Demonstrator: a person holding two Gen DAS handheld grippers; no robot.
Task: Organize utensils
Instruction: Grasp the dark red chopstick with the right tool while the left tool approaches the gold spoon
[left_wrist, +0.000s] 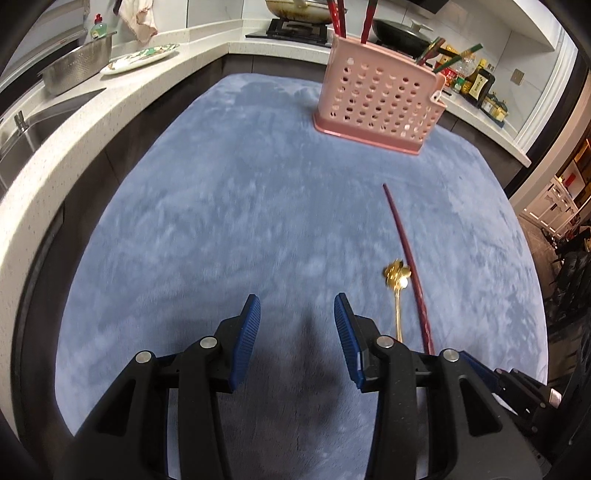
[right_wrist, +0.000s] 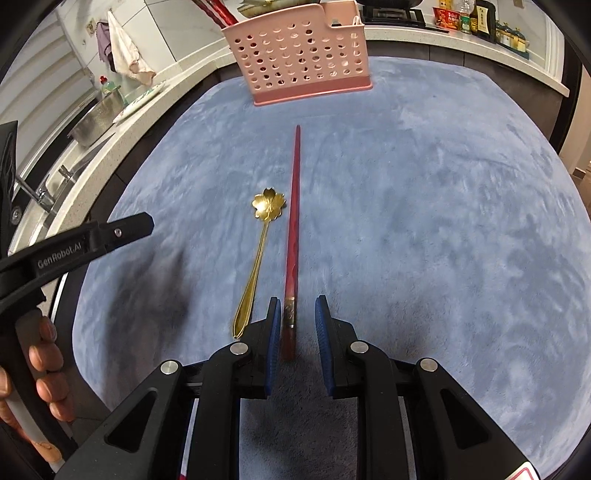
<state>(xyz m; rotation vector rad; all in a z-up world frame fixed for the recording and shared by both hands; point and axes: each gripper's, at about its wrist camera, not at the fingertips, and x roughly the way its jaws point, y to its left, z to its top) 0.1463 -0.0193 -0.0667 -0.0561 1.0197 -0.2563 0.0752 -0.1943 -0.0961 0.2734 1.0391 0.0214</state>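
Note:
A dark red chopstick (right_wrist: 293, 206) lies on the blue cloth (right_wrist: 424, 221), pointing toward the pink perforated utensil holder (right_wrist: 303, 51) at the far edge. Just left of it lies a gold spoon (right_wrist: 258, 254) with a flower-shaped bowl. My right gripper (right_wrist: 298, 310) is open and straddles the chopstick's near end; a gap shows beside the right pad. My left gripper (left_wrist: 297, 310) is open over bare cloth, with the spoon (left_wrist: 398, 295) and chopstick (left_wrist: 404, 254) to its right. The holder (left_wrist: 380, 103) has red chopsticks standing in it.
A white counter (left_wrist: 74, 140) wraps around the cloth, with a sink (left_wrist: 22, 136), a steel colander (left_wrist: 77, 66) and a plate (left_wrist: 140, 57) on the left. A stove with pans (left_wrist: 295, 14) and bottles (left_wrist: 476, 81) stand behind. A hand (right_wrist: 44, 369) holds the left gripper's handle.

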